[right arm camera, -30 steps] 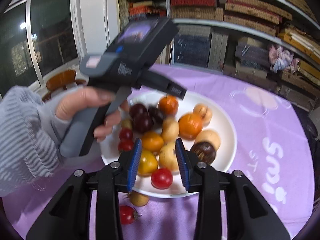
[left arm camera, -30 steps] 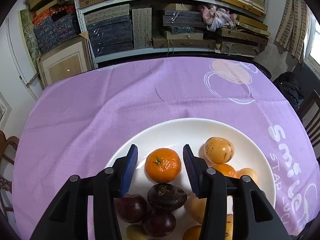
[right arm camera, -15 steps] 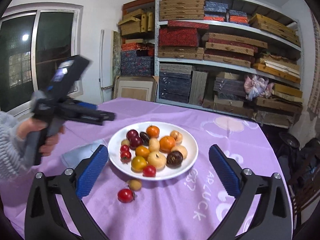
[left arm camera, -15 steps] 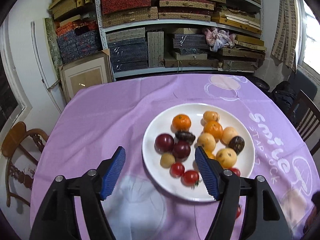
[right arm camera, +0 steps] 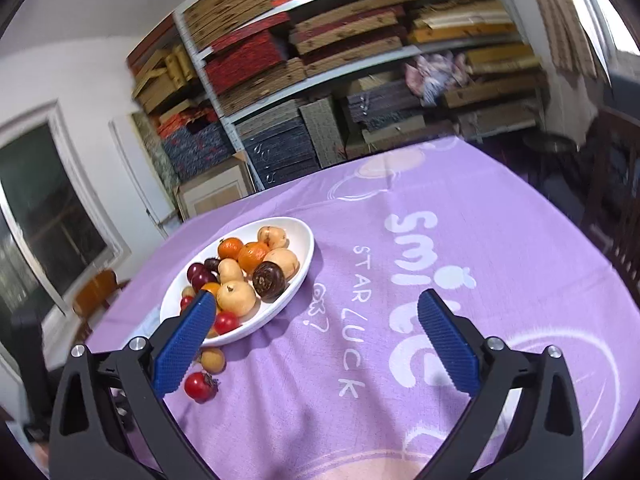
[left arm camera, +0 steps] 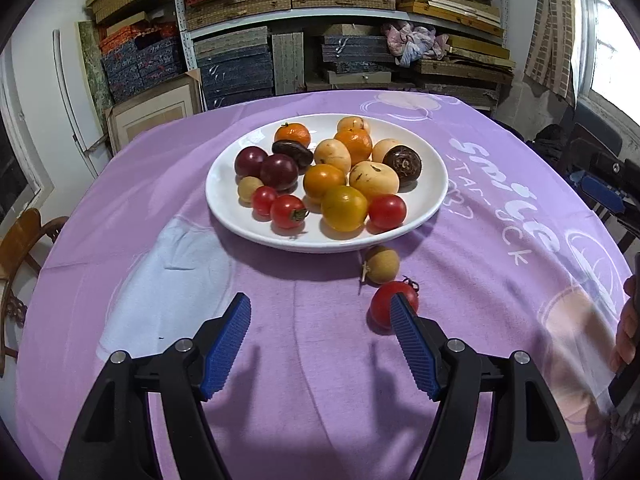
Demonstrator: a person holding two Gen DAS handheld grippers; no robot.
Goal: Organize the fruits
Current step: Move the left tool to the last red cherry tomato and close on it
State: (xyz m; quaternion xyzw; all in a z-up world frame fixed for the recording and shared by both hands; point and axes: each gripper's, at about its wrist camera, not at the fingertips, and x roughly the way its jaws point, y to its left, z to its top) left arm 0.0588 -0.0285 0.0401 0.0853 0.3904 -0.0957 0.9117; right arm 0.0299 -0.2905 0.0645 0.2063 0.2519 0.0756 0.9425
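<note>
Here, both hand-held grippers gaping, above tablecloth (left arm camera: 312,360)

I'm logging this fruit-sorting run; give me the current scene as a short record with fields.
surface: purple tablecloth
plate: white plate, piled with mixed fruit
fruit off plate: red tomato and small tan fruit, on the cloth beside the plate's near rim
left gripper: jaws open, empty, tomato just behind one jaw
right gripper: jaws open, empty
</note>
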